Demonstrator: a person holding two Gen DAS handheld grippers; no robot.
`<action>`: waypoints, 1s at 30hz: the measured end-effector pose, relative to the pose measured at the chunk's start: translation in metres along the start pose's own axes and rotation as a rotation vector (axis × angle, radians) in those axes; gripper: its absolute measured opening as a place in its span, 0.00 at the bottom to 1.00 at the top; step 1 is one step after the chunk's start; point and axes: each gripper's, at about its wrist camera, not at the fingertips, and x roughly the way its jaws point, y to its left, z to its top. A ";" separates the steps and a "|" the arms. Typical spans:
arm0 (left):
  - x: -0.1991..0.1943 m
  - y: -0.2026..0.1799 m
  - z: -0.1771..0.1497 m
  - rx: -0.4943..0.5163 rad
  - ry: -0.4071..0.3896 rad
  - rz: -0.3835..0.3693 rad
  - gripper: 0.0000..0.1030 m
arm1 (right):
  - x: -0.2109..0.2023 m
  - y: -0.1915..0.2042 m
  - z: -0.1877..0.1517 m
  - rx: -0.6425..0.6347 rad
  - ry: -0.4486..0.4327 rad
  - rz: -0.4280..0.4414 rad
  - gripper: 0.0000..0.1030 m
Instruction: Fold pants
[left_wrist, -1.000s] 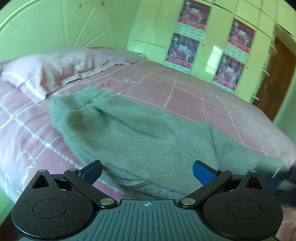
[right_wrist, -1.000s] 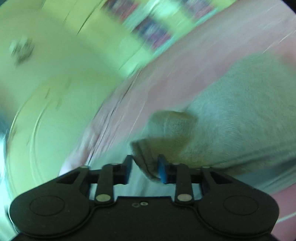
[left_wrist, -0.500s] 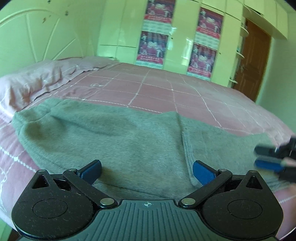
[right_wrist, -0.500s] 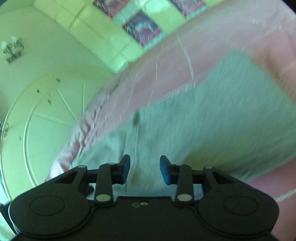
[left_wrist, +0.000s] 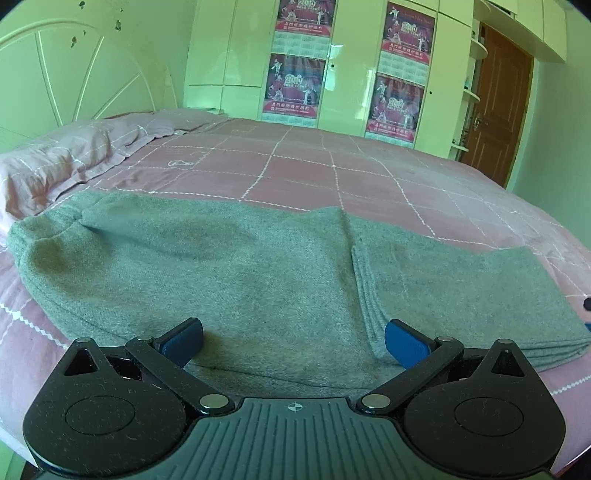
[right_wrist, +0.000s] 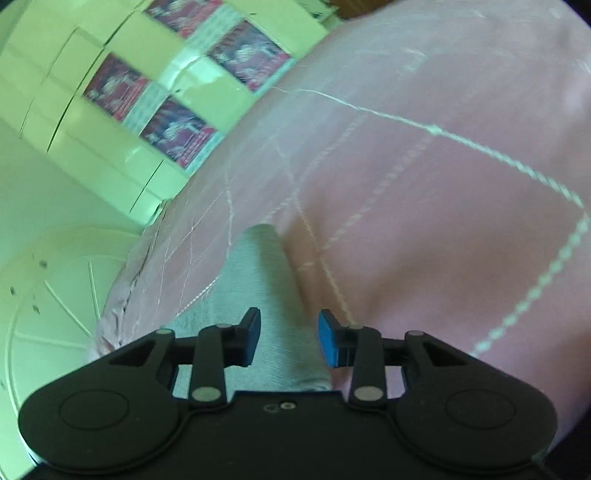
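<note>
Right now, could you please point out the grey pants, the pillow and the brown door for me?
pants (left_wrist: 258, 280): left wrist view, middle of the grey fabric.
pillow (left_wrist: 62, 155): left wrist view, top of the pink pillow at the bed's head.
door (left_wrist: 498, 110): left wrist view, centre panel of the brown door.

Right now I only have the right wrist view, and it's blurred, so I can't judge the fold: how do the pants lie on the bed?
Observer: The pants lie spread along the near side of the bed, and their right part is stacked in several layers.
Operator: Is the left gripper holding any of it?
Observer: No, the left gripper is wide open over the cloth, with nothing pinched.
Operator: Is the other end smooth?
Observer: No, the left end is rumpled, with a raised ridge near the pillow.
</note>
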 end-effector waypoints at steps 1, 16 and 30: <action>0.000 -0.002 -0.001 0.006 0.001 -0.001 1.00 | 0.002 0.002 -0.005 -0.010 -0.021 0.008 0.24; 0.003 -0.008 -0.001 -0.003 0.024 0.018 1.00 | 0.076 0.051 0.041 -0.072 -0.026 0.106 0.28; 0.022 -0.009 0.010 -0.014 -0.008 0.106 1.00 | 0.099 0.042 0.037 -0.194 -0.048 0.045 0.22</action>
